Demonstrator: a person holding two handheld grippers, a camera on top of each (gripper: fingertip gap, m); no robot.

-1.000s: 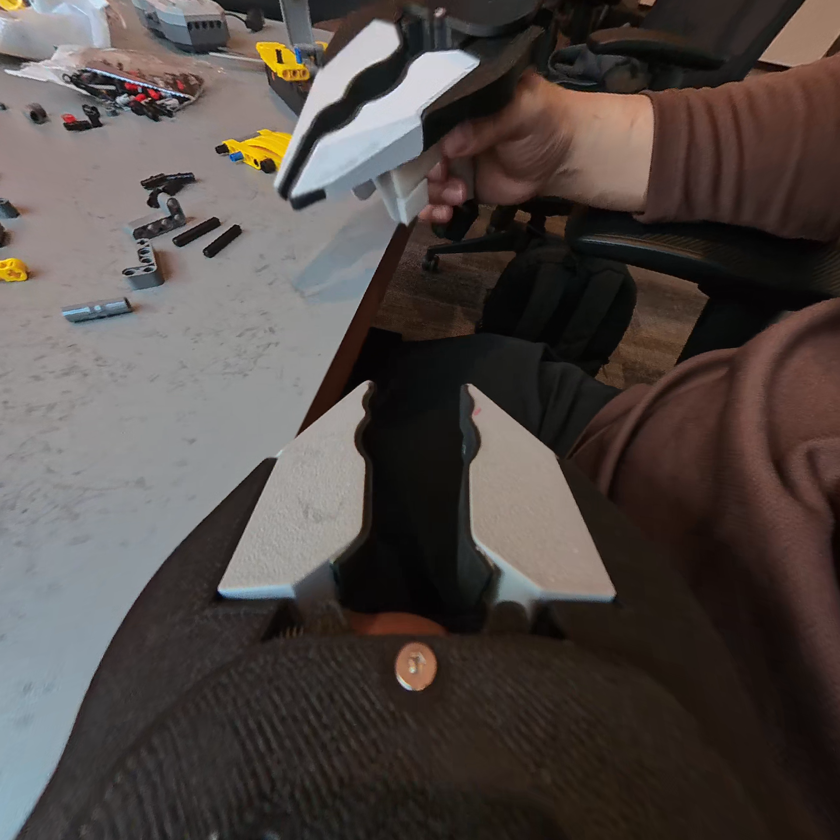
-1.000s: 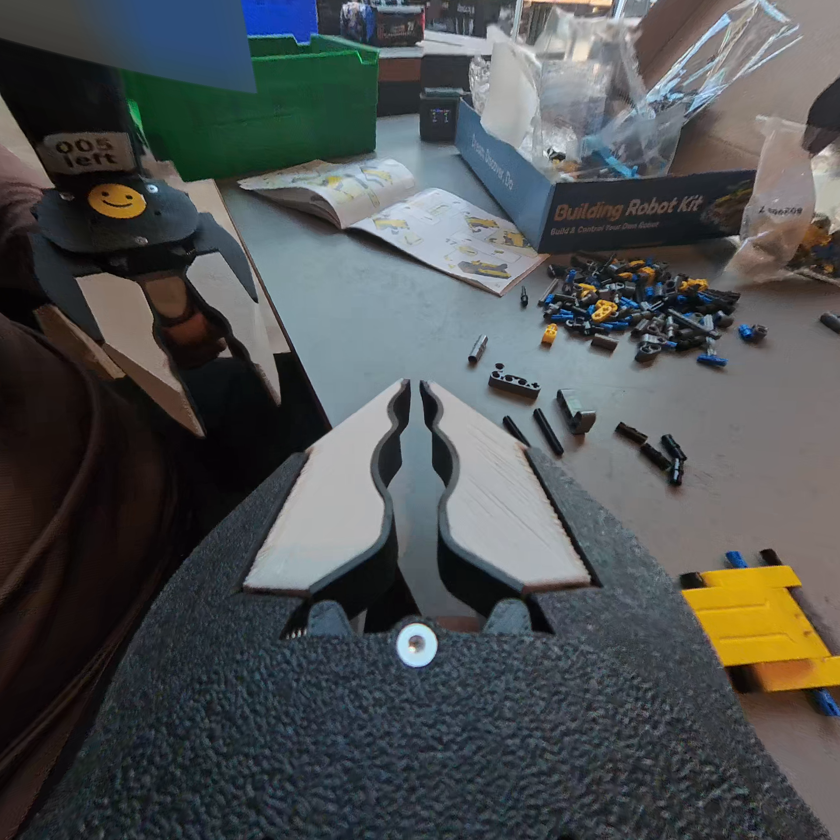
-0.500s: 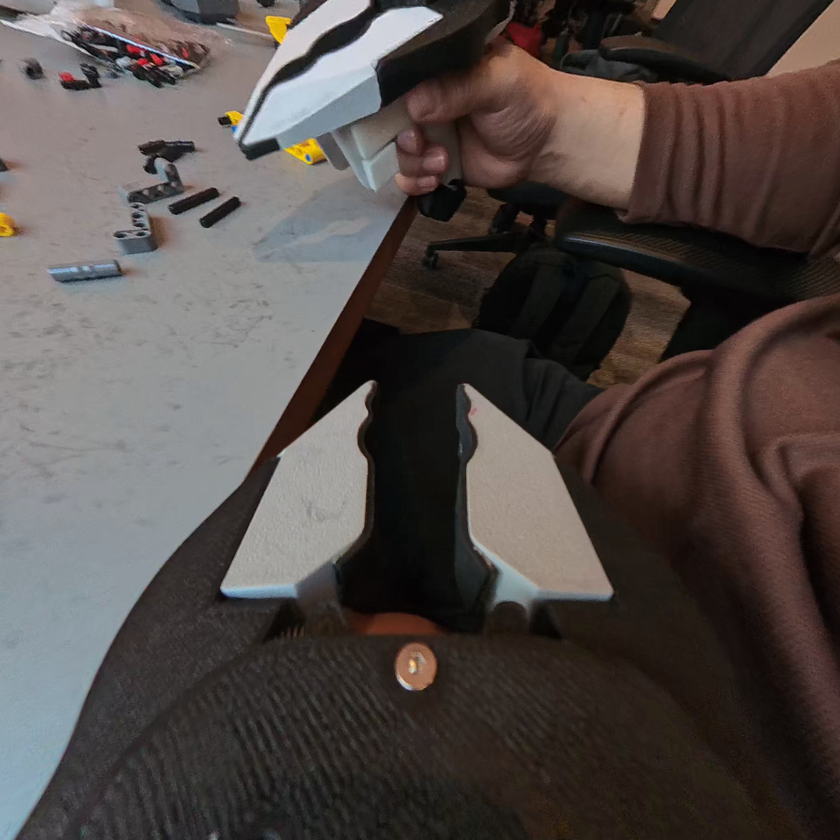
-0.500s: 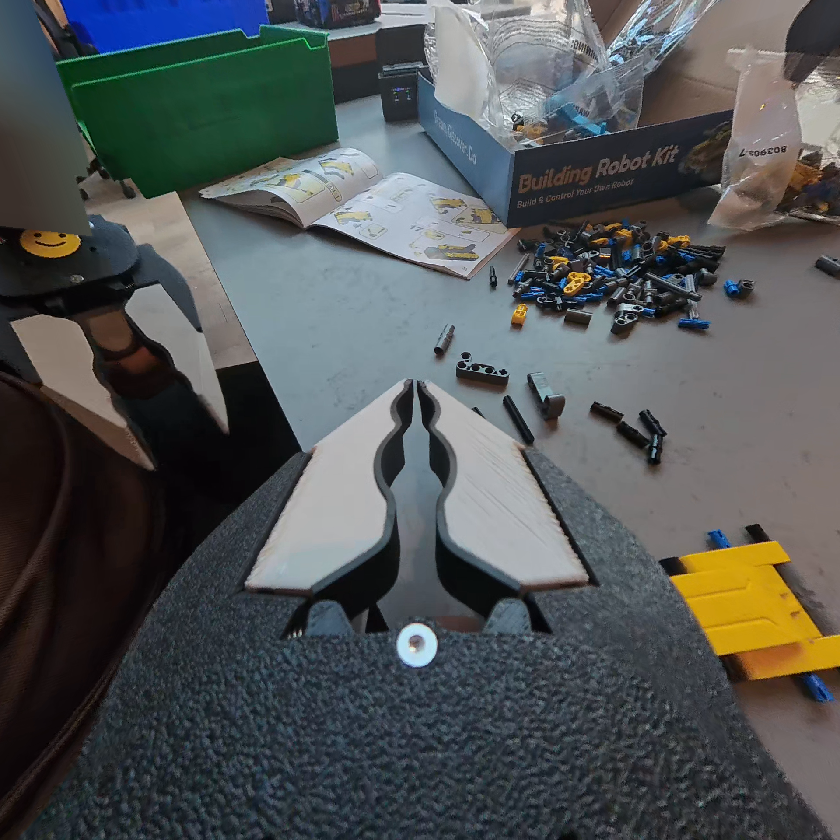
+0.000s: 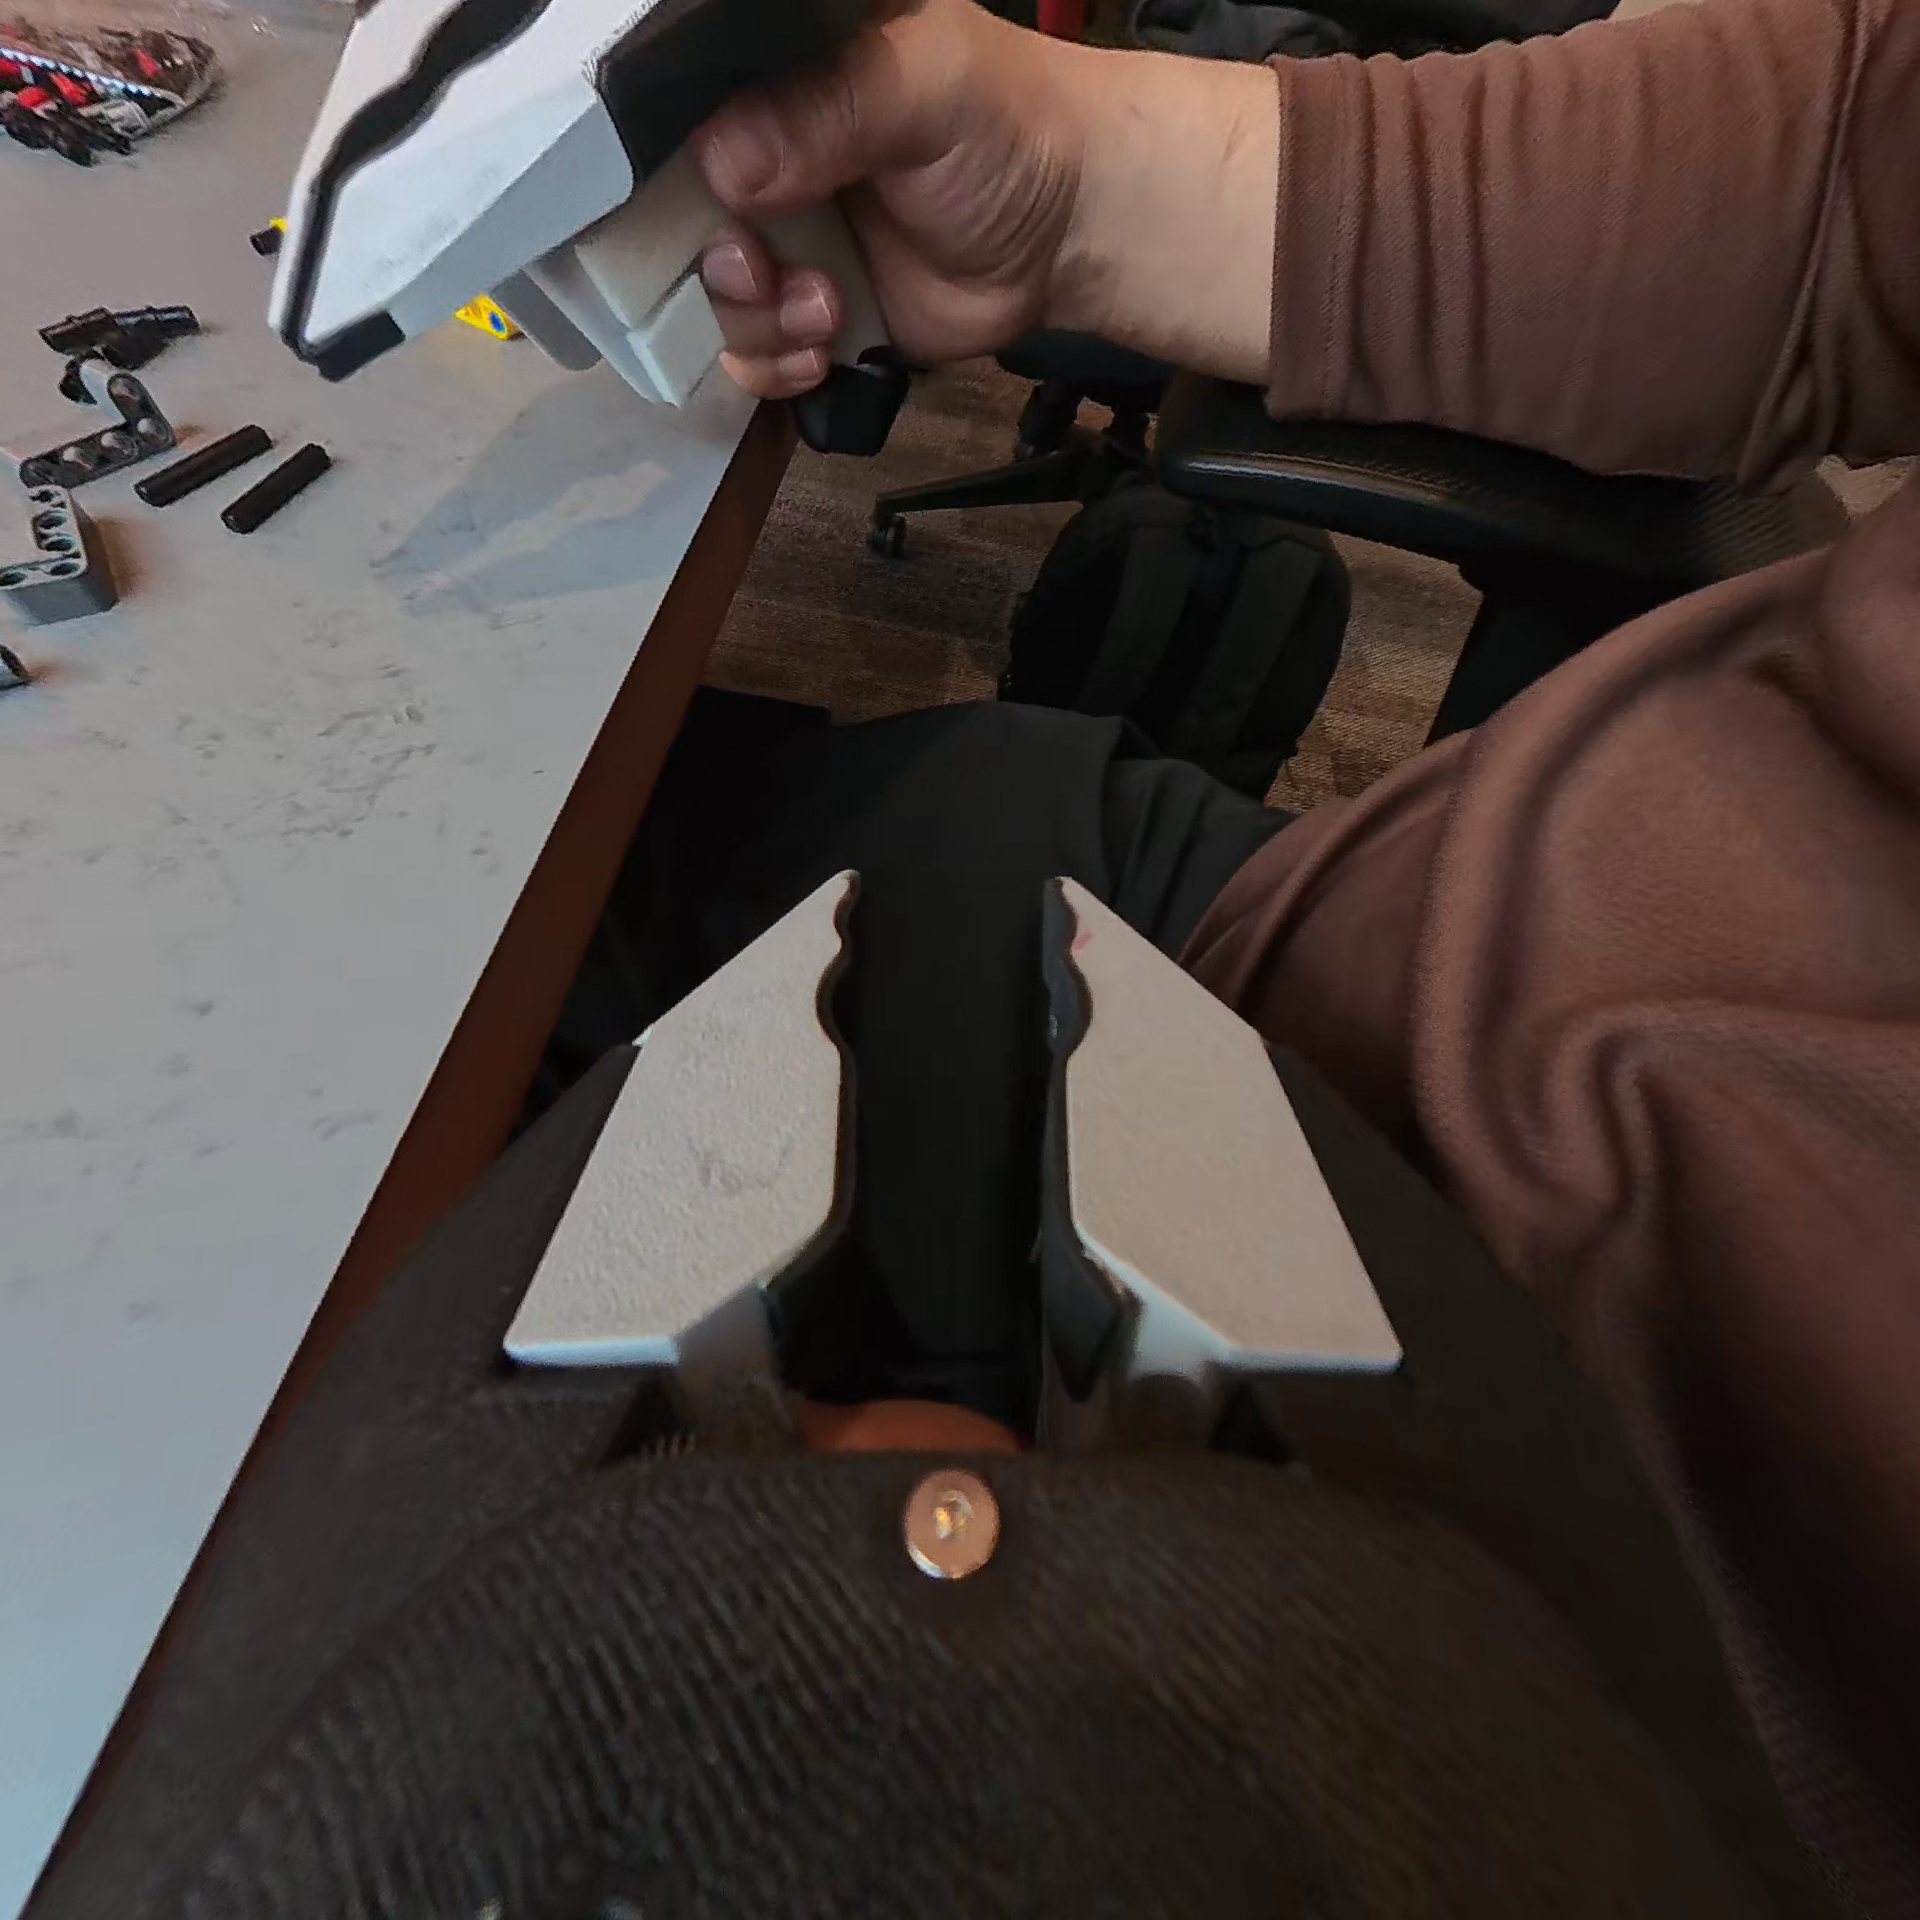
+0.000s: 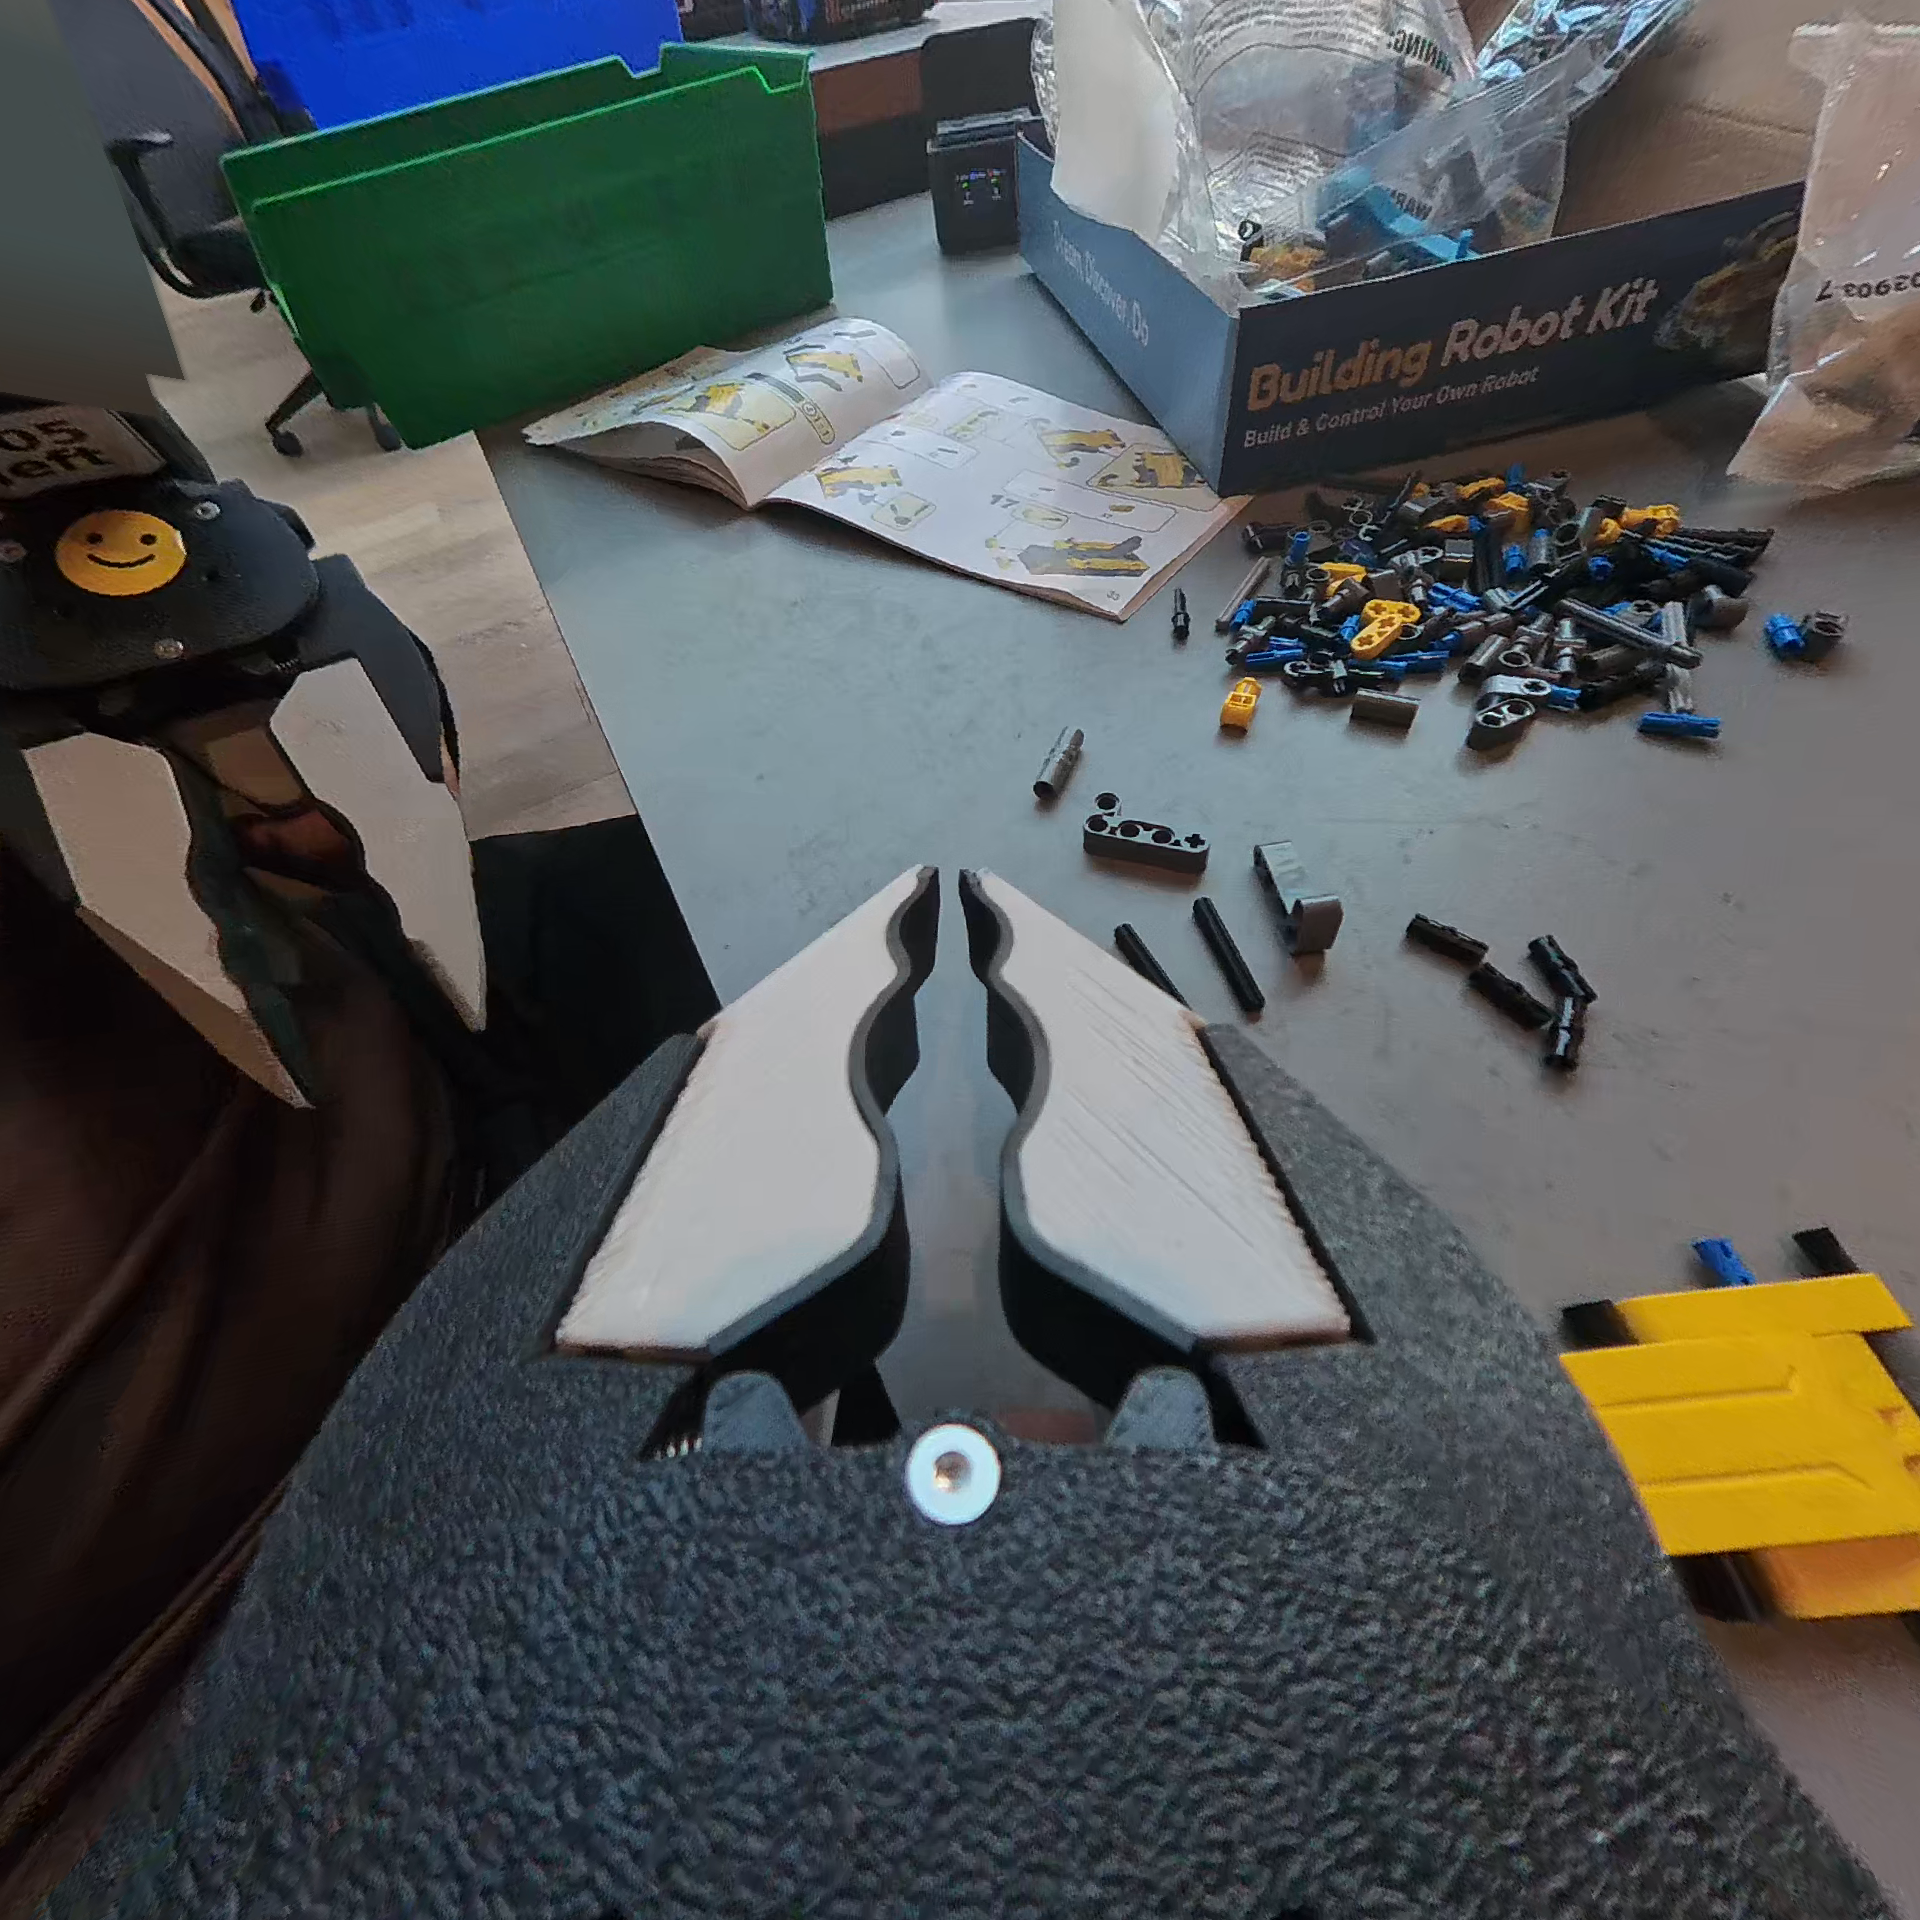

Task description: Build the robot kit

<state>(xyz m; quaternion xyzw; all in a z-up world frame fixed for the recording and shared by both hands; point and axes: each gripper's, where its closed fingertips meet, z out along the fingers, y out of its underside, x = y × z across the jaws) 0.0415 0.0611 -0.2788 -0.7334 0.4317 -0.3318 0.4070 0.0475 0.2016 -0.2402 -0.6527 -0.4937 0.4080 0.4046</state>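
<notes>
Grey worktop (image 6: 831, 727): carries all loose parts; brown front edge visible in the left wrist view.

Green bin (image 6: 530, 249): far left corner of worktop, upright.

Blue cardboard box (image 6: 1351, 353): far side, open top, stuffed with clear plastic bags (image 6: 1351, 104).

Open instruction booklet (image 6: 914, 457): flat between bin and box, just beside the box corner.

Left tool (image 5: 951, 894): off the worktop, beyond its front edge, over dark trousers and next to a brown sleeve (image 5: 1558, 935). Fingers set moderately apart, nothing between them. Also visible at left of the right wrist view (image 6: 384, 1039), tips pointing down.

Right tool (image 6: 948, 878): low over the near worktop, gripped by a hand (image 5: 935, 187). Tips almost touching, a thin slit left, empty. Nearest parts: two black pins (image 6: 1226, 951) just right of the tips, grey beam (image 6: 1143, 836) and grey angled piece (image 6: 1299, 899) slightly beyond.

Yellow panel assembly (image 6: 1745, 1413): near right, flat, black and blue pins at its edges.

Heap of small black, blue, grey and yellow parts (image 6: 1486, 613): in front of the box.

Grey connector (image 6: 1058, 764) and yellow piece (image 6: 1240, 703): apart, left of the heap.
</notes>
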